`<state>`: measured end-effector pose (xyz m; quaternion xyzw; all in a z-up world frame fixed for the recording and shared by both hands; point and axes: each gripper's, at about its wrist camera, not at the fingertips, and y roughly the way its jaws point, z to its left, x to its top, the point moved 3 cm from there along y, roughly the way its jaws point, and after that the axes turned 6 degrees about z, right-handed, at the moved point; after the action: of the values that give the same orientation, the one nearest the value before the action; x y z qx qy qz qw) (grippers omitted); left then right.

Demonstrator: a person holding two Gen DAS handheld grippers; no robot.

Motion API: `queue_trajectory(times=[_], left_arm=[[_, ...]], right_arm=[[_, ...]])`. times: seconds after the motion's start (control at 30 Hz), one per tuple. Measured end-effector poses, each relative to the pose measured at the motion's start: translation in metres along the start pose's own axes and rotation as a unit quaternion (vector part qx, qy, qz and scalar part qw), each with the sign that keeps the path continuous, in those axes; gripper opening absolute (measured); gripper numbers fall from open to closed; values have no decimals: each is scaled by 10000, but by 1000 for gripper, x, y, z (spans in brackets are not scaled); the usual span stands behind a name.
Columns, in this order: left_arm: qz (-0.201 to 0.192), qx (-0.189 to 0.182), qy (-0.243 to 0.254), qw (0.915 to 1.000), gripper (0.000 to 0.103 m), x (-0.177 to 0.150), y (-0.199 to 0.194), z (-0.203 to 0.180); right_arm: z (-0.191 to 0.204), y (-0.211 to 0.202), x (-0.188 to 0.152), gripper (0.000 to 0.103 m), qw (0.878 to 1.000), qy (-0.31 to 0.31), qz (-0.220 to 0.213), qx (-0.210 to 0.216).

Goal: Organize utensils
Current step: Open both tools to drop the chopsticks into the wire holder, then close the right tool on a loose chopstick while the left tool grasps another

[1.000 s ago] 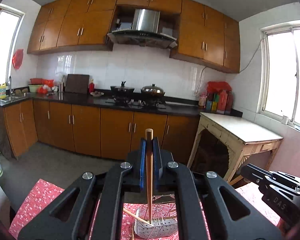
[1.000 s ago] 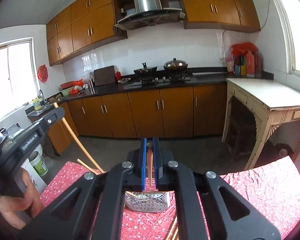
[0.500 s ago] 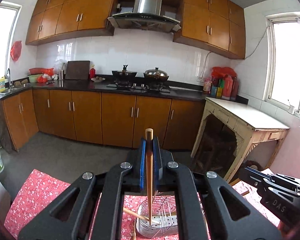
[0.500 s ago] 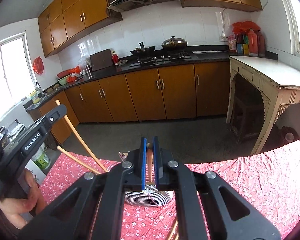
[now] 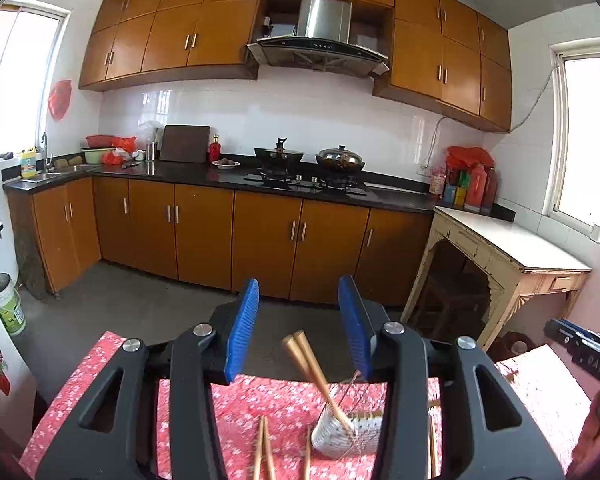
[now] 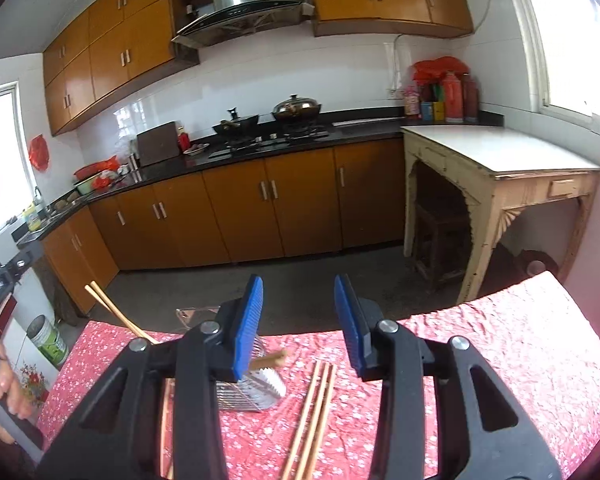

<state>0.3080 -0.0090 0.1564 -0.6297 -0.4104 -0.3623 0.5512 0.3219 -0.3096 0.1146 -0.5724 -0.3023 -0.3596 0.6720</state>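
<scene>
- Left gripper (image 5: 299,332): blue-padded fingers (image 5: 242,328) spread wide apart, nothing between them; it hangs above the table, facing the kitchen counter.
- Right gripper (image 6: 299,326): blue-padded fingers (image 6: 249,326) likewise parted and holding nothing; it hangs above the same table.
- Wire basket (image 5: 346,434): metal utensil holder standing on the tablecloth, below and slightly right of the left gripper's gap; in the right wrist view (image 6: 256,394) it sits partly behind that gripper's left finger.
- Chopsticks in basket (image 5: 314,372): two wooden sticks side by side, lower ends inside the basket, tops leaning up and to the left; seen in the right wrist view (image 6: 114,314) as a pair slanting up to the left.
- Loose chopsticks (image 6: 314,412): three lying flat and close together on the cloth, just right of the basket.
- Further loose chopsticks (image 5: 263,448): lying on the cloth left of the basket, near the lower frame edge.
- Tablecloth (image 6: 500,340): red with small white flowers, covering the table.
- Person's hand (image 6: 4,388): at the far left edge of the right wrist view, fingers wrapped on a grey handle.
</scene>
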Motion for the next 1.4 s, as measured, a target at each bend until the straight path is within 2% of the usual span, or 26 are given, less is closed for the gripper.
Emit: queue_trajectory(times=[0.1, 0.17, 0.23, 0.3, 0.4, 0.5, 0.63, 0.7, 0.8, 0.87, 1.07, 1.23, 1.27, 1.4], left_arm=[[-17, 20, 25, 10000, 63, -13, -20, 15], [49, -13, 73, 10000, 69, -29, -31, 28], [262, -44, 172, 9995, 80, -54, -37, 41], [506, -19, 299, 9983, 84, -77, -36, 49], [900, 123, 573, 9942, 85, -125, -22, 59], [1170, 372, 799, 9892, 85, -162, -9, 65], [1846, 436, 769, 9788, 85, -207, 17, 73], [2046, 452, 793, 9746, 85, -222, 22, 74], [2192, 431, 704, 9722, 98, -234, 23, 75], [2197, 303, 734, 9723, 100, -241, 17, 74], [2274, 144, 920, 9693, 101, -246, 16, 62], [2487, -39, 728, 9658, 100, -252, 23, 58], [2523, -49, 712, 9650, 98, -252, 25, 58], [2743, -118, 663, 9593, 72, -255, 33, 55]], right_arm=[[-23, -12, -19, 38, 9997, 71, -22, -230], [-38, -14, -36, 38, 9990, 69, 49, -434], [-52, -12, -60, 38, 9982, 107, 173, -564], [-63, -4, -87, 38, 9968, 140, 385, -693], [-70, 16, -137, 38, 9937, 212, 884, -650], [-63, 38, -178, 37, 9896, 275, 1348, -431], [-43, 59, -218, 33, 9844, 153, 1746, -181], [-31, 66, -230, 30, 9825, 72, 1862, -68], [-14, 73, -240, 28, 9812, -78, 1930, -4], [-6, 79, -240, 24, 9806, -160, 1955, -33], [-5, 94, -241, 21, 9780, -234, 2072, -78], [-1, 100, -245, 17, 9764, -407, 2114, -190], [0, 100, -245, 15, 9767, -436, 2089, -229], [-3, 100, -245, 10, 9769, -519, 2044, -341]])
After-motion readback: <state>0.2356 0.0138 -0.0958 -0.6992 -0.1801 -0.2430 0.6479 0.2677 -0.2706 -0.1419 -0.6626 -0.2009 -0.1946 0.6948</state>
